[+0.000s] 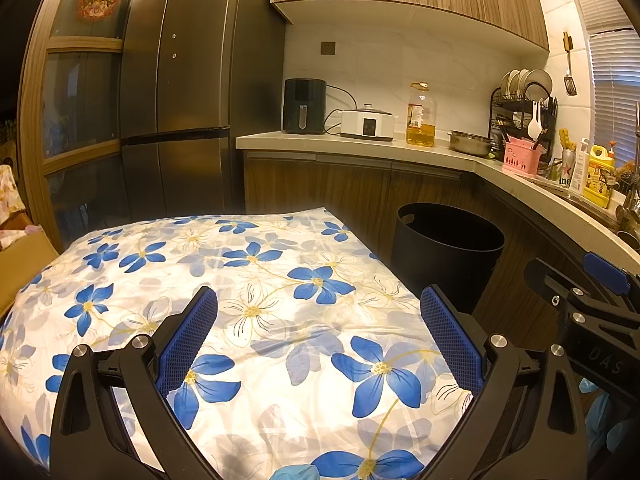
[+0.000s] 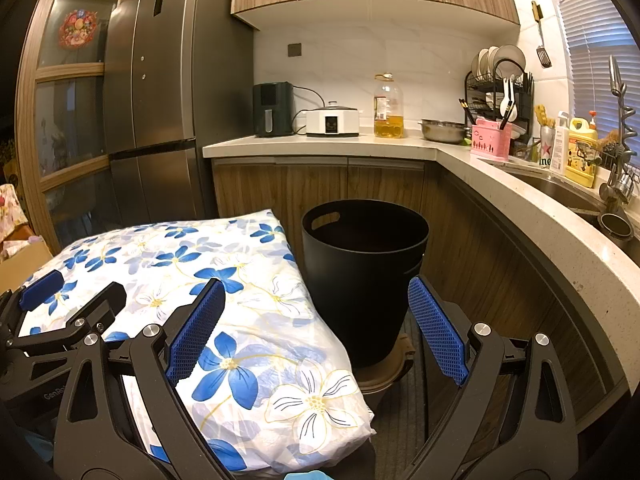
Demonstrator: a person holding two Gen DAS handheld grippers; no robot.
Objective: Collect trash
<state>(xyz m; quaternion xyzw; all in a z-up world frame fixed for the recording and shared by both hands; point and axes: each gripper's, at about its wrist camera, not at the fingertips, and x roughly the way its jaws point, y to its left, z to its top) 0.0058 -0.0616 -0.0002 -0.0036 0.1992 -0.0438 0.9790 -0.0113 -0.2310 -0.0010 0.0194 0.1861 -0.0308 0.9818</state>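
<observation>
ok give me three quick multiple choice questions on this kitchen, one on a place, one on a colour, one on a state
1. Where does the black bin stand?
A. on the countertop
B. on the floor beside the floral-covered table
C. inside the sink

2. What colour is the utensil caddy?
A. pink
B. green
C. black

3. How is the right gripper?
A. shut on a cup
B. shut on nothing
C. open, holding nothing

Answers: 1 B, its base sits low by the table's right edge; 2 A, it is plainly pink; 3 C, its blue pads stand wide apart.
</observation>
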